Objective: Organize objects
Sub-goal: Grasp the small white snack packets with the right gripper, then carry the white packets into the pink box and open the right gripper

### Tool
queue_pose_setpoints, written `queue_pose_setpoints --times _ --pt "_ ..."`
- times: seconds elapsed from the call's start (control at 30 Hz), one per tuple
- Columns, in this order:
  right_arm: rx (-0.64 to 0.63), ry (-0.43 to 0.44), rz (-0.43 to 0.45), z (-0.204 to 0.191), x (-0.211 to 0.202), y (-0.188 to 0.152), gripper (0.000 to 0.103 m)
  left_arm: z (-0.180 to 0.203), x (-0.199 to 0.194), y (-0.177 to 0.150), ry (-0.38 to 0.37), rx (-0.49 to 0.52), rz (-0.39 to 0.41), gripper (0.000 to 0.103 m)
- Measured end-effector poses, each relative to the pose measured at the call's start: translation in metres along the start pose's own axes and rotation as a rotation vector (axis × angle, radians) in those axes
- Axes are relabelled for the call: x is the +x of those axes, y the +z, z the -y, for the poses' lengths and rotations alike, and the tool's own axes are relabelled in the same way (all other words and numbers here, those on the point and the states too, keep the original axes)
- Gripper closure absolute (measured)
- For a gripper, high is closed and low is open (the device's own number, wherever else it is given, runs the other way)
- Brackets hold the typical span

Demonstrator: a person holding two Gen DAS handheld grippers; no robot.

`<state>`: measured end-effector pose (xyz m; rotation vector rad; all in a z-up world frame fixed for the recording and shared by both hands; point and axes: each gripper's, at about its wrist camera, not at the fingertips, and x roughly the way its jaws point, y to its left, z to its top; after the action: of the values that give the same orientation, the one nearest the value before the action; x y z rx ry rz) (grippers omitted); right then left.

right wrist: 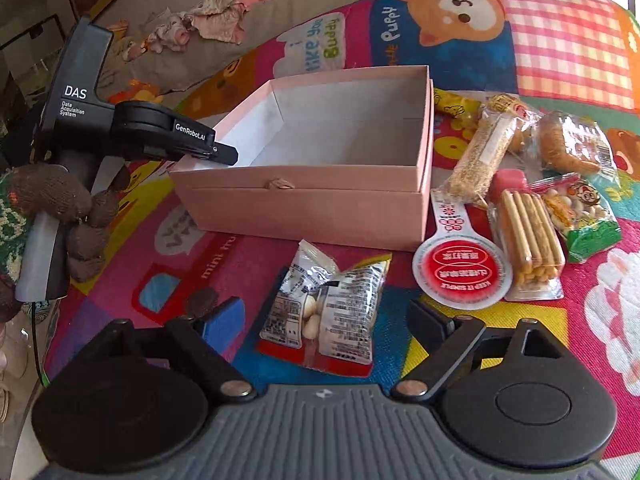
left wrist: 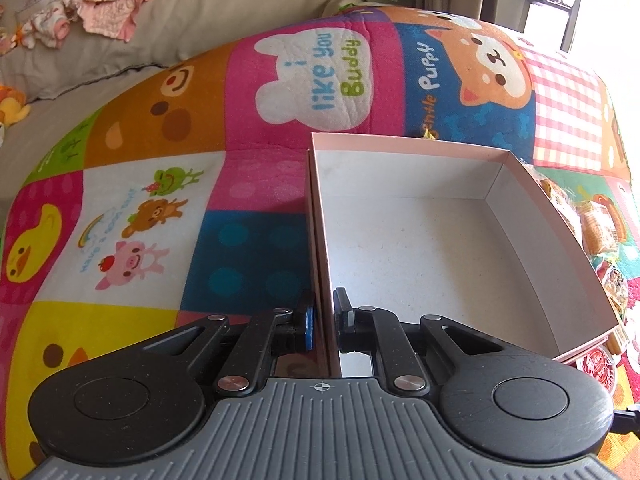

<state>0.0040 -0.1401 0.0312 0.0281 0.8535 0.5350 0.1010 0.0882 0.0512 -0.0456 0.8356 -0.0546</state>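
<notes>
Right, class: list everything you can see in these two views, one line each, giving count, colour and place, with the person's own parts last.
Pink cardboard box: one, white inside, empty, on the mat.
Colourful cartoon play mat: one, patchwork print, under everything.
White and red printed snack packet: one, in front of the box, between the right jaws.
Red and white round-ended paddle-shaped card: one, right of the box.
Clear pack of yellow biscuit sticks: one, beside the card.
Other wrapped snacks: several, mixed colours, right of the box.
Beige sofa with pink clothes: behind the mat.
Left hand-held gripper: black, shut on the box's left wall.
Right hand-held gripper: black, open.
Brown knitted glove: on the hand that holds the left gripper.
</notes>
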Motion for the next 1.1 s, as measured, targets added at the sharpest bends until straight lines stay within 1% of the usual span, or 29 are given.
queue_pose_setpoints --times 0.07,0.17,0.2,0.3,0.37,0.5,0.53,0.63,0.77,0.87,0.97,1.1 --pt "-0.013 -0.001 -0.012 -0.006 0.01 0.003 0.02 0.0 0.0 0.0 0.002 -0.002 0.003 0.091" --pt "-0.066 -0.048 -0.001 -0.016 0.018 0.004 0.021 0.0 0.0 -0.002 0.003 -0.009 0.012 0.091" --pt "-0.077 -0.063 -0.001 -0.018 0.019 0.004 0.023 -0.001 -0.001 -0.003 0.0 -0.014 0.014 0.091" --pt "-0.115 -0.104 -0.004 -0.02 0.017 0.003 0.035 -0.002 -0.001 -0.003 -0.002 -0.023 0.019 0.091" --pt "-0.114 -0.102 -0.012 -0.019 0.012 0.001 0.037 -0.001 -0.001 -0.004 0.002 -0.022 0.025 0.091" --pt "-0.117 -0.119 -0.023 -0.017 -0.003 -0.007 0.044 0.001 -0.002 -0.007 0.008 -0.016 0.039 0.091" --pt "-0.108 -0.111 -0.019 -0.016 -0.01 -0.009 0.046 0.001 -0.002 -0.008 0.008 -0.017 0.042 0.092" --pt "-0.085 -0.089 0.011 -0.015 -0.032 -0.005 0.047 0.0 -0.002 -0.008 0.006 -0.022 0.044 0.091" --pt "-0.075 -0.052 0.09 -0.02 -0.065 0.018 0.047 0.0 -0.002 -0.007 0.006 -0.024 0.04 0.092" --pt "-0.069 -0.026 0.146 -0.026 -0.078 0.043 0.047 0.0 -0.002 -0.007 0.001 -0.029 0.04 0.091" --pt "-0.062 -0.003 0.213 -0.033 -0.08 0.073 0.047 -0.001 -0.002 -0.007 -0.003 -0.03 0.04 0.091" --pt "-0.029 0.024 0.275 -0.042 -0.067 0.112 0.046 -0.001 -0.002 -0.007 -0.004 -0.033 0.04 0.091"
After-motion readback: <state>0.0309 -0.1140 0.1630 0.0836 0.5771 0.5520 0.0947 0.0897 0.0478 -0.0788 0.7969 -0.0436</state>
